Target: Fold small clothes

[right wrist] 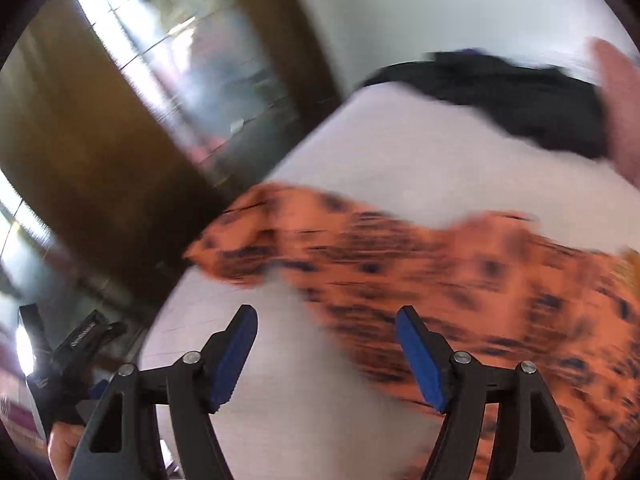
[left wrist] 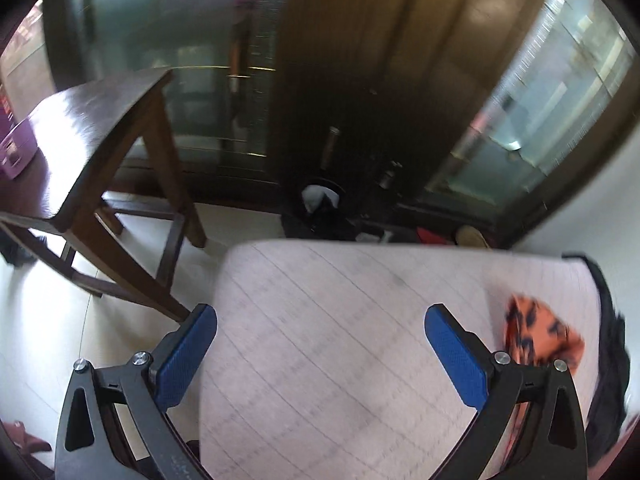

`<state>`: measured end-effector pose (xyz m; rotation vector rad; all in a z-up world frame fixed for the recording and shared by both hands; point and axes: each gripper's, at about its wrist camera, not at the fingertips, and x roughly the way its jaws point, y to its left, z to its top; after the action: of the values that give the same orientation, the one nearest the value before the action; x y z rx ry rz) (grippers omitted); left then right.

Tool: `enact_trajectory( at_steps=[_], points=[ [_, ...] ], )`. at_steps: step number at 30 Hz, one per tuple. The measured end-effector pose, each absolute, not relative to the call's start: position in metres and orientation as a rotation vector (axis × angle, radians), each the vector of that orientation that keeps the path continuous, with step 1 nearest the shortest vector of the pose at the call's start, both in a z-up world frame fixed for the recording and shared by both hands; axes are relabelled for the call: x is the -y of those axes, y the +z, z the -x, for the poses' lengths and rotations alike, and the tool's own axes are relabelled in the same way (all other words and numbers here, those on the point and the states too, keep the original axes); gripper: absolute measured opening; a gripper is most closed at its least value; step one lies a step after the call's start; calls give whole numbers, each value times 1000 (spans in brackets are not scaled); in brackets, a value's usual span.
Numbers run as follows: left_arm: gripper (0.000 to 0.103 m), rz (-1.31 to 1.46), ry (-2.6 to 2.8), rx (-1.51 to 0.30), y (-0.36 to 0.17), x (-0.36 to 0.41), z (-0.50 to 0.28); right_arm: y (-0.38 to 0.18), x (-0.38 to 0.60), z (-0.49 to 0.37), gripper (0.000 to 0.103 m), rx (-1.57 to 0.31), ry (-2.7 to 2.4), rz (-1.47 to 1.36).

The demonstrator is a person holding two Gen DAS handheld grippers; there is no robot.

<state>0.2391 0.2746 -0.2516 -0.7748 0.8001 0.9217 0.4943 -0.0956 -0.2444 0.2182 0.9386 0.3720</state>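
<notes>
I find the orange garment (right wrist: 460,280), patterned with dark spots, lying spread and rumpled across the pale padded surface (left wrist: 340,340), one narrow end reaching toward its edge. In the left wrist view only a corner of it shows, to the right of the jaws. A black garment (right wrist: 520,100) lies at the far side of the same surface, well apart from the orange one.

My right gripper (right wrist: 326,340) stands with its jaws apart just over the near edge of the orange cloth; nothing is between the pads. My left gripper (left wrist: 320,344) is likewise spread wide over bare surface, holding nothing.

Both views are blurred, so I cannot read seams or hems. In my judgement the step in hand is taking hold of the orange garment. To do it well, I would set each gripper on an opposite corner, pinch a single layer, and draw the cloth flat before folding.

A purple container (left wrist: 16,148) sits on the wooden bench (left wrist: 88,128) at left; I cannot tell its contents.
</notes>
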Motion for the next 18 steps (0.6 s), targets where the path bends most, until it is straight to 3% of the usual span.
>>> enact_trajectory(
  at_steps=[9,15,16,18],
  points=[
    [103,941,995,-702,-244,-301,-209,-280,-52,-528,75,-923,517,111],
    [103,945,950,-686,-237,-291,-213,-312,-98,-550,72,-953,438,217],
    [103,943,942,-691,-237,-291,-215,-311,-99,-552,64,-964,412,222],
    [103,938,932,-700,-238,-291,-218,-309,-96,-557,19,-933,356,232]
  ],
)
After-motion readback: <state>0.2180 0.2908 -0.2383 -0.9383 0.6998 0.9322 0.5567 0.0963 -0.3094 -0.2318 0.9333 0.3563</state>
